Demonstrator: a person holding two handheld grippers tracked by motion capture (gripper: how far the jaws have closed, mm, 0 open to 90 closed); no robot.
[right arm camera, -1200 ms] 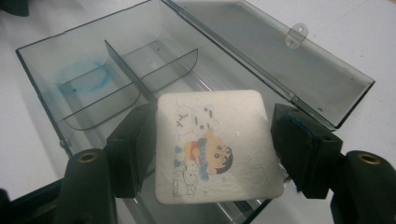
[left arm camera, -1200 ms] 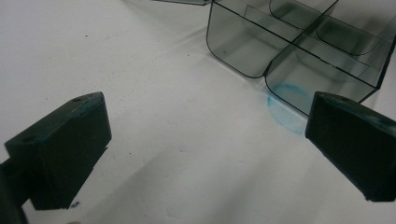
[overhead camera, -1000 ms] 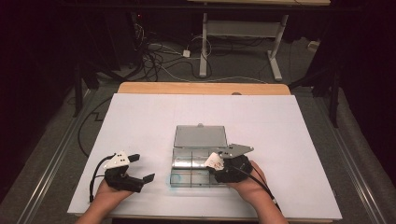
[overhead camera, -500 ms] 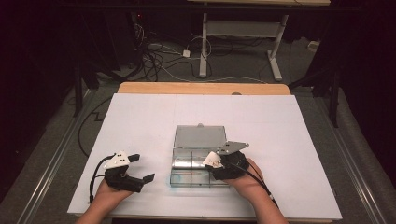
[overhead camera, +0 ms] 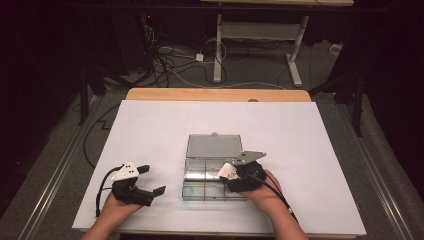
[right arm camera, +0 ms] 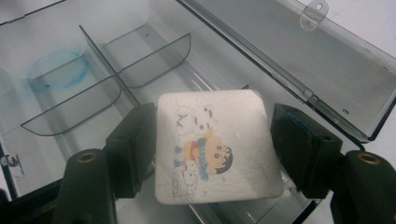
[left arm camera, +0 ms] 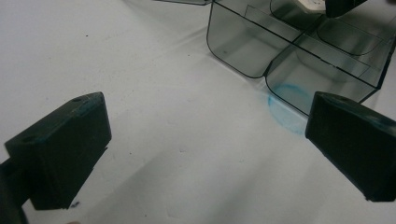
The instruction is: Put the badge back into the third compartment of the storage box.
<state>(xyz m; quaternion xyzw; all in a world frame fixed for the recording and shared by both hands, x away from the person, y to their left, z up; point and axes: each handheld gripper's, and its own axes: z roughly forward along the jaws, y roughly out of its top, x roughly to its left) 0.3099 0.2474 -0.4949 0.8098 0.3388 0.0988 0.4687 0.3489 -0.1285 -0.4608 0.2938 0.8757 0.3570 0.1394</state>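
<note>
- Your right gripper clamps a cartoon eraser over the open box, not yet released.
- Your left gripper rests with jaws apart on the table, beside the box.

The white desk is brightly lit from above while the room around it lies dark; both gripper views are soft, slightly hazy, with faint shadows
</note>
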